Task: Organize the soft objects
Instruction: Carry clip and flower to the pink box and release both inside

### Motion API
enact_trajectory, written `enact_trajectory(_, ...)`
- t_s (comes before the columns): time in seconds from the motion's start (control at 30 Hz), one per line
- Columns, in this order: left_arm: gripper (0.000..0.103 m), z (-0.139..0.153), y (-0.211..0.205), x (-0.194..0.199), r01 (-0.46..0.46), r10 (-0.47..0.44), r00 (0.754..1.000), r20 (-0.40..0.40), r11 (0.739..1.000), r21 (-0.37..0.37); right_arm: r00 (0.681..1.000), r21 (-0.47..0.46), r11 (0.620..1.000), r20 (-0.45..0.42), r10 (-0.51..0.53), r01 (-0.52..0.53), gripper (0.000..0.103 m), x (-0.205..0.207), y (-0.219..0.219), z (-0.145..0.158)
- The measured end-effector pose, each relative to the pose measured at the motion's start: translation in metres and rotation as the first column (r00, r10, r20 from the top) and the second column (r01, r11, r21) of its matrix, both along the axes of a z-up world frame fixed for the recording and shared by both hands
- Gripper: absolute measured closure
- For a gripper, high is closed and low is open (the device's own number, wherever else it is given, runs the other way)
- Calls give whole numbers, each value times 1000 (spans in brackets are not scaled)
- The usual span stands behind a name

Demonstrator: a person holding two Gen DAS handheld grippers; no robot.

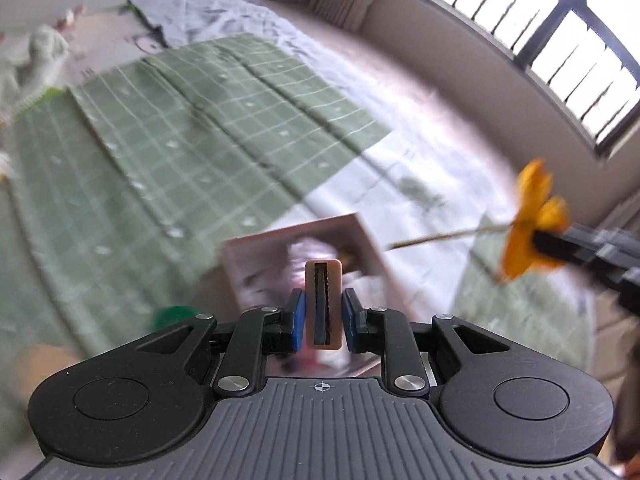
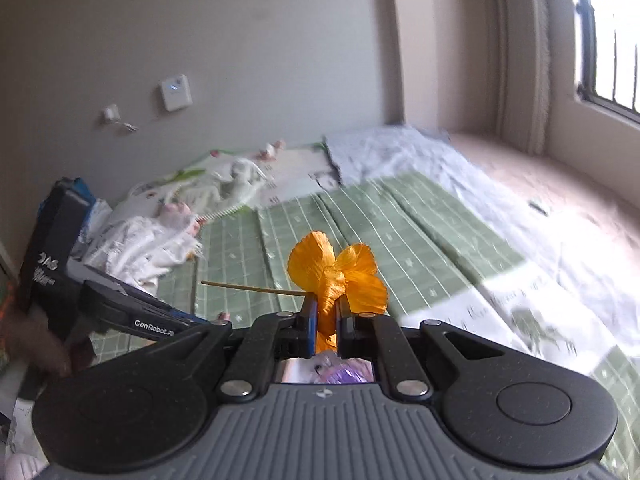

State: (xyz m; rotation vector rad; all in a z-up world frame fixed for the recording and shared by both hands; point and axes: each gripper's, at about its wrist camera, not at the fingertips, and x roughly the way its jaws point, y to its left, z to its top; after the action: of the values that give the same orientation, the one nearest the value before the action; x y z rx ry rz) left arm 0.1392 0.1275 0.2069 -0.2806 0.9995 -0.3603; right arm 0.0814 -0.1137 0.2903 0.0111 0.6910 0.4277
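Orange crepe-paper flower (image 2: 338, 276) on thin stick: v. light, crushable; right gripper (image 2: 325, 320) fingers pinching petal base, better than stick; left gripper (image 1: 323, 316) fingers pinching tan slotted clip (image 1: 323, 304)

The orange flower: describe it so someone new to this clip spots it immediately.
Above the bed's green checked blanket, look to the right gripper. Its blue pads pinch an orange flower with crinkled petals, and a thin straw-coloured stem sticks out sideways. Nothing else in view is that bright orange.
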Motion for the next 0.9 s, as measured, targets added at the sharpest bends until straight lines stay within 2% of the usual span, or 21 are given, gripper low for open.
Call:
enact_trajectory(0.07,80,-29,-11,8,-24,24,1000,-4,998,-61,996,5,999,-75,-41,42,95,16,-7,-19)
enact_trajectory(0.13,80,-64,-22,18,-26,25,1000,-13,998,-60,984,9,997,-160,-77,79,94,35,-13,-47)
enact_trajectory(0.2,80,-96,-34,23,-23,23,1000,2,1000,6,973,-18,995,-207,-104,102,94,54,-12,-77)
enact_trajectory(0.3,80,-133,-44,29,-1,-4,999,33,990,143,972,-82,992,-206,-112,97,94,78,-2,-119)
enact_trajectory(0.43,78,-144,-38,26,-6,-12,996,84,980,200,954,-80,992,-277,-115,96,94,118,14,-175)
enact_trajectory(0.57,78,-144,-44,26,40,-70,992,110,967,253,938,-143,984,-314,-147,107,94,146,34,-224)
enact_trajectory(0.67,78,-146,-46,29,39,-68,991,115,971,236,927,-135,985,-344,-150,109,89,151,35,-237)
enact_trajectory(0.77,76,-148,-46,31,17,-44,992,116,975,223,930,-114,988,-341,-139,106,79,145,27,-230)
enact_trajectory(0.83,77,-147,-44,31,0,-26,993,111,975,223,934,-95,989,-330,-139,113,65,139,21,-220)
enact_trajectory(0.9,77,-142,-42,28,-4,-21,993,113,976,220,936,-36,993,-331,-118,112,56,133,9,-205)
